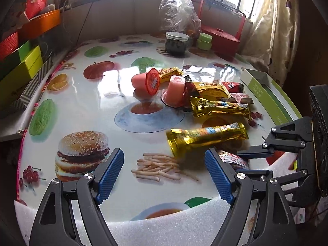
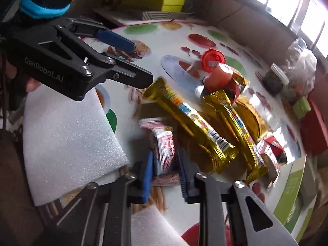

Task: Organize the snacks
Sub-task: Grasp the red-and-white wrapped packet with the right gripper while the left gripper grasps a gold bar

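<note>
A pile of snacks lies on the fruit-print table (image 1: 106, 94): two pink jelly cups (image 1: 147, 81) on their sides, gold wrapped bars (image 1: 221, 106) and red packets (image 1: 233, 86). One gold bar (image 1: 207, 138) appears blurred just beyond my left gripper (image 1: 164, 174), which is open and empty over the printed fries. My right gripper (image 2: 165, 164) is shut on a red-and-white sachet (image 2: 165, 153) at the near edge of the pile; it also shows in the left wrist view (image 1: 246, 153). The same gold bar (image 2: 190, 119) lies beside the sachet. The left gripper (image 2: 135, 61) shows open at upper left.
A green-and-white open box (image 1: 266, 90) sits at the table's right edge. A lidded jar (image 1: 176, 43), green tubs, a plastic bag and a red box (image 1: 221, 39) stand at the back. Coloured boxes (image 1: 22, 65) are stacked along the left. White foam sheet (image 2: 67, 135) covers the near edge.
</note>
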Tool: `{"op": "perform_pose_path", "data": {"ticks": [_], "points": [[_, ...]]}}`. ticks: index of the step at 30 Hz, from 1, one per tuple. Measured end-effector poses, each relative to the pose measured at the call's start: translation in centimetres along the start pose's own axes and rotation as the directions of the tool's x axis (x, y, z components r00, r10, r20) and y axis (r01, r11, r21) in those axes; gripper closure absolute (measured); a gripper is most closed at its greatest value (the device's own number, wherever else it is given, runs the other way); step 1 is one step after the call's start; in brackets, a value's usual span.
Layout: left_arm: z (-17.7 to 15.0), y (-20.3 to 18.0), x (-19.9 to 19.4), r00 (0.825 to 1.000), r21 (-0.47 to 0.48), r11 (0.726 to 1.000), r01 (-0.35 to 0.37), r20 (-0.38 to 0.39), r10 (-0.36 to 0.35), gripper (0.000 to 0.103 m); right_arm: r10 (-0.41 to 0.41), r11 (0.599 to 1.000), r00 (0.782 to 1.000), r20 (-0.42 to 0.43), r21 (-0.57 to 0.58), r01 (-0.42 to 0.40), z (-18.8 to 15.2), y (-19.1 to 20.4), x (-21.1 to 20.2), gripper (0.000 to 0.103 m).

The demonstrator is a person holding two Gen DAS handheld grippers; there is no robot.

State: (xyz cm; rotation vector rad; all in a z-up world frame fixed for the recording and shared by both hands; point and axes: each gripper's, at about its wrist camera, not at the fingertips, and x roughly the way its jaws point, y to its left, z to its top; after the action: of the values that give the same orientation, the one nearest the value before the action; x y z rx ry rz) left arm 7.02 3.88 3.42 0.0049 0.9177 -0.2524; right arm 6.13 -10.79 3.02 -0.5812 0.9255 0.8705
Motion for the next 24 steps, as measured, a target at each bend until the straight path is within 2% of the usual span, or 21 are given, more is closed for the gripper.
{"op": "perform_pose_path", "data": {"ticks": [5,11,14,16,19,24], "points": [[0.7,-0.9,0.7,1.0,0.041,0.999,0.017,-0.007,-0.017,0.021,0.037,0.987,0.998,0.047,0.156,-0.044,-1.1,-1.0,-1.1,0.083],[1.9,-3.1,1.8,1.0,0.168,0.985,0.029,-0.006,-0.029,0.021,0.007,0.955,0.997,0.082,0.296,-0.031,-3.5,-2.0,-3.1,0.083],[2.6,-4.1,2.8,0.998,0.216,0.974,0.068,-0.024,-0.065,0.021,-0.027,0.928,0.995,0.094,0.372,-0.01,-4.8,-2.8,-4.3,0.083],[2.7,-5.2,3.3,0.998,0.282,0.958,0.059,-0.028,-0.053,0.021,-0.039,0.905,0.993,0.108,0.426,-0.011,-5.6,-3.4,-5.1,0.084],[2.8,-7.1,3.7,0.998,0.399,0.915,0.065,-0.024,-0.061,0.021,-0.067,0.879,0.99,0.123,0.477,0.0,-6.5,-4.0,-6.1,0.084],[2.6,-8.5,5.3,0.993,0.476,0.874,0.099,-0.099,-0.059,0.021,-0.083,0.853,0.988,0.132,0.522,0.002,-7.3,-4.5,-6.8,0.084]]}}
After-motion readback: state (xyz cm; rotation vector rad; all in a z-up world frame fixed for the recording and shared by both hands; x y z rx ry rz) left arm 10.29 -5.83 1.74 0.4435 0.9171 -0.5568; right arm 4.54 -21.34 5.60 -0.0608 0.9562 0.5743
